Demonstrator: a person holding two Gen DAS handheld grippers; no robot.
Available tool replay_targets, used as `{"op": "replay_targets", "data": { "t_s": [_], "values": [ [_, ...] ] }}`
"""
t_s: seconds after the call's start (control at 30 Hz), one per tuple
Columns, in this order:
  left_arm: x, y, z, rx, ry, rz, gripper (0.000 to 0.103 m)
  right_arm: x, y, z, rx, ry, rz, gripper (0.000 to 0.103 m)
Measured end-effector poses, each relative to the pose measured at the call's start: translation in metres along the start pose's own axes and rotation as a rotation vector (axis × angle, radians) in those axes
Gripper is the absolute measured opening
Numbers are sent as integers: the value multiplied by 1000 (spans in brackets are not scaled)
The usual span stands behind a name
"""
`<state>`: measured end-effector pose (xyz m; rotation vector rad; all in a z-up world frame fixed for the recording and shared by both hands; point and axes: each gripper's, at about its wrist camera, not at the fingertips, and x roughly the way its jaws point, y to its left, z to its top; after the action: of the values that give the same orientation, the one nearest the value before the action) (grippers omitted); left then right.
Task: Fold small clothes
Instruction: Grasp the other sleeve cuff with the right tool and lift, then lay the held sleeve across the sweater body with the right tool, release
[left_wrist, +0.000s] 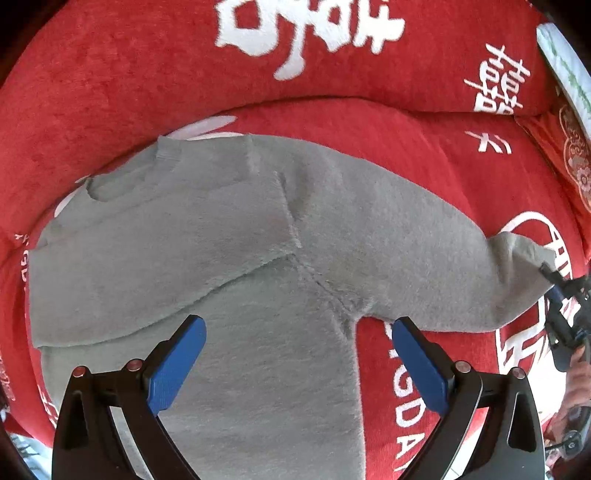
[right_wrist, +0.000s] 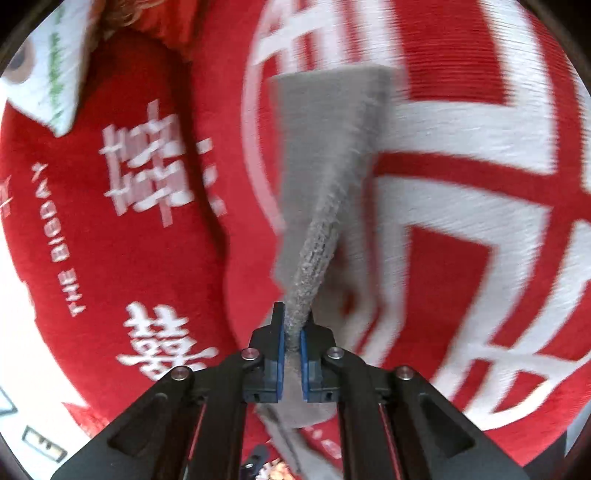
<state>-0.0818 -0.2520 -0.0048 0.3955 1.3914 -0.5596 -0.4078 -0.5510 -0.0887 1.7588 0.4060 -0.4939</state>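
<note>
Sweater (left_wrist: 229, 236), grey and fuzzy, spread flat across a red cover (left_wrist: 424, 155), taken as the landmark for everything below. Left sleeve already folded over the chest, collar toward the back cushion (left_wrist: 147, 62), right sleeve stretched out sideways over the cover's white round emblem (left_wrist: 517, 221).

Left tool (left_wrist: 299, 354) hovering straight above the lower body of the sweater, blue pads spread wide, nothing between them; one pad over grey knit, the other just past the hem edge, near the armpit seam.

Right tool (right_wrist: 293, 332) at the far end of the stretched sleeve, jaws pressed together and pinching the ribbed cuff (right_wrist: 314, 266), sleeve fabric bunched and lifted off the cover there. Seen from the left wrist as a dark shape with a hand (left_wrist: 580, 373) behind it, at the sleeve tip.

Writing beside the sweater: "THE BIGDAY" (right_wrist: 61, 240) in white capitals, legible from the right wrist; the letters "GDA" visible just past the hem from the left wrist. Large white Chinese double-happiness characters (left_wrist: 496, 79) on the cushion beyond the collar and on the cover under the sleeve.

Surface: plush red textile with cushion-like raised back. Beyond the sleeve end, a white pillow (left_wrist: 565, 62) with green marks at the corner. Right-wrist view blurred on the emblem side.
</note>
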Motion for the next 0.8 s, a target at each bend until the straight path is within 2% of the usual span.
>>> {"op": "replay_targets", "data": {
  "t_s": [0.23,0.37,0.47,0.53,0.63,0.73,0.8],
  "values": [
    [-24,45,-3,-90,-85,5,102,37,79,-35,-230,127,94,7],
    [-42,85,-11,-153,-150,39,102,80,137,-83,-440,238,99,7],
    [-43,119,-17,-197,-133,30,102,119,173,-136,-619,339,79,7],
    [-41,146,-24,-236,-113,36,102,151,189,-183,-733,423,49,7],
    [-43,179,-38,-279,-142,47,102,195,192,-249,-881,528,-23,7],
    [-43,215,-54,-309,-179,21,102,233,176,-306,-1004,610,-119,7],
    [-36,238,-63,-307,-143,-4,102,258,158,-338,-1081,658,-213,8]
  ]
}}
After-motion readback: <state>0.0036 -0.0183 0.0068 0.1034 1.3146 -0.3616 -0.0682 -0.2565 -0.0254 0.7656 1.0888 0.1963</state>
